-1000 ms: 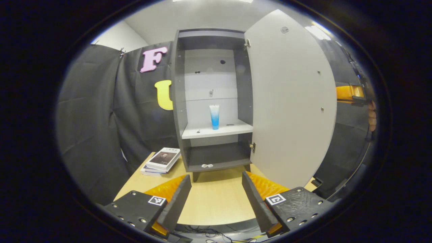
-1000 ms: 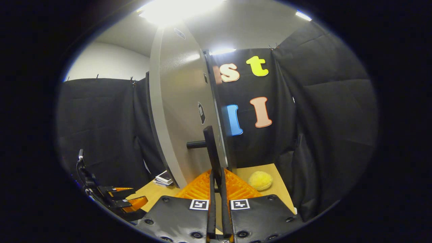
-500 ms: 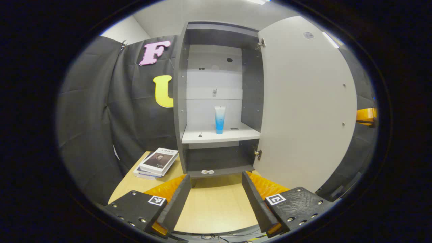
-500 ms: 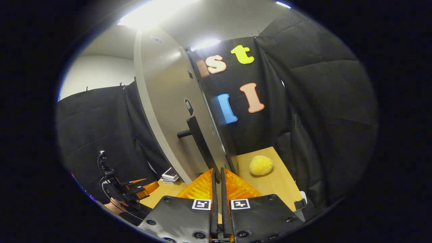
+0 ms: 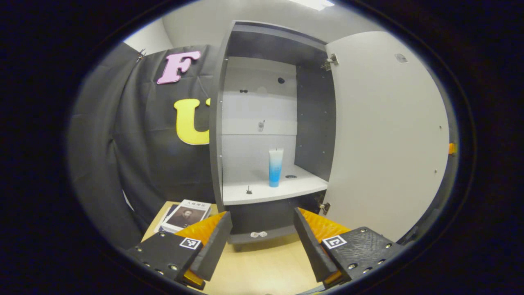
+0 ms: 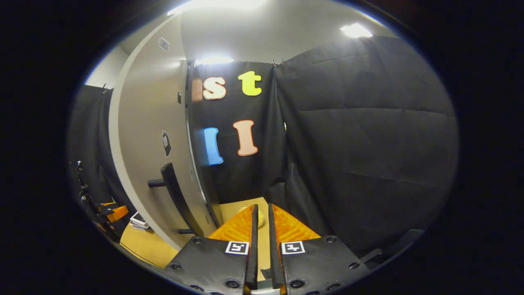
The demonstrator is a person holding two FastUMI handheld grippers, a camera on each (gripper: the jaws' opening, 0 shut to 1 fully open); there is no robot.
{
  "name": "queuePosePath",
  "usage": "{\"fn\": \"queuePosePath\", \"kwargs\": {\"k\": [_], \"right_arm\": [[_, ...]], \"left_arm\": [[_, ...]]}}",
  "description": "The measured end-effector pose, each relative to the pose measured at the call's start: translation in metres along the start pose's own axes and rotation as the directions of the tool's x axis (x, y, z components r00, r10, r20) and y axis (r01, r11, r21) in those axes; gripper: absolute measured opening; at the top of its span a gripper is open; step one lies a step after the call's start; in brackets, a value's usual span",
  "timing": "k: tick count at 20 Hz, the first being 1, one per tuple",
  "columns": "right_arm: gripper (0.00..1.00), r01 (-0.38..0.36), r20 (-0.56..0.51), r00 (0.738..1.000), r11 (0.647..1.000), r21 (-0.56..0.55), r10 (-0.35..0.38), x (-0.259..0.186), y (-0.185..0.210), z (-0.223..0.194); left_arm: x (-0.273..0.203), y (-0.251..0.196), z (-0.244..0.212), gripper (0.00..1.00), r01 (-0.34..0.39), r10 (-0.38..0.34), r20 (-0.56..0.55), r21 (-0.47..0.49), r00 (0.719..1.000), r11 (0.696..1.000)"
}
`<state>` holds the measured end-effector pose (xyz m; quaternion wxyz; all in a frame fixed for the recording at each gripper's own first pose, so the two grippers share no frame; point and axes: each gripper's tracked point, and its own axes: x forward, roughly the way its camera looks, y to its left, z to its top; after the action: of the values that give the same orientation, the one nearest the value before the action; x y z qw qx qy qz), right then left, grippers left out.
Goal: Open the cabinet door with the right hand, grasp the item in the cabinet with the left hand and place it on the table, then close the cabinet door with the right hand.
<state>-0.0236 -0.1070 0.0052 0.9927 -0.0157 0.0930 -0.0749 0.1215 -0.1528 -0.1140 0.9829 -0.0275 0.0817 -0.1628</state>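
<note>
While cabinet door (image 5: 385, 135) stands open, left gripper (image 5: 262, 237) wide, empty, right gripper (image 6: 261, 241) nearly closed, empty, tube (image 5: 275, 167) upright on shelf (image 5: 262, 192).

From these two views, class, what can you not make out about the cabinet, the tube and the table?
- Tube label: too small, left gripper view.
- Small bits on the shelf: too small to name, same view.
- Books: partly behind the left gripper.
- Yellow thing on the table: mostly behind the right gripper, right gripper view.
- Cabinet inside: blocked by the door, same view.
</note>
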Motion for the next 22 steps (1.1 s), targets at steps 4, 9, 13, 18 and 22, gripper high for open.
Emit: {"fn": "queuePosePath", "kwargs": {"k": [4, 9, 13, 18, 22], "right_arm": [[0.28, 0.107, 0.057, 0.993, 0.993, -0.04, -0.105, 0.021, -0.016, 0.012], [0.69, 0.156, 0.04, 0.987, 0.987, -0.032, -0.154, 0.079, -0.038, -0.001], [0.89, 0.154, 0.077, 0.985, 0.988, -0.019, -0.152, 0.125, -0.054, 0.007], [0.96, 0.134, 0.069, 0.989, 0.991, -0.023, -0.132, 0.159, -0.064, 0.012], [0.96, 0.11, 0.068, 0.992, 0.994, -0.01, -0.109, 0.177, -0.072, 0.012]], "left_arm": [[0.029, 0.002, 0.03, 0.92, 0.021, -0.02, 0.042, -0.016, 0.999, 1.0], [0.077, 0.001, 0.063, 0.92, 0.005, -0.007, 0.087, 0.014, 0.996, 1.0], [0.125, -0.014, 0.069, 0.92, -0.002, 0.002, 0.082, -0.007, 0.997, 1.0], [0.176, -0.033, 0.068, 0.91, -0.05, 0.048, 0.074, 0.018, 0.996, 0.999], [0.214, -0.038, 0.058, 0.92, -0.115, 0.112, 0.075, 0.03, 0.991, 0.993]]}}
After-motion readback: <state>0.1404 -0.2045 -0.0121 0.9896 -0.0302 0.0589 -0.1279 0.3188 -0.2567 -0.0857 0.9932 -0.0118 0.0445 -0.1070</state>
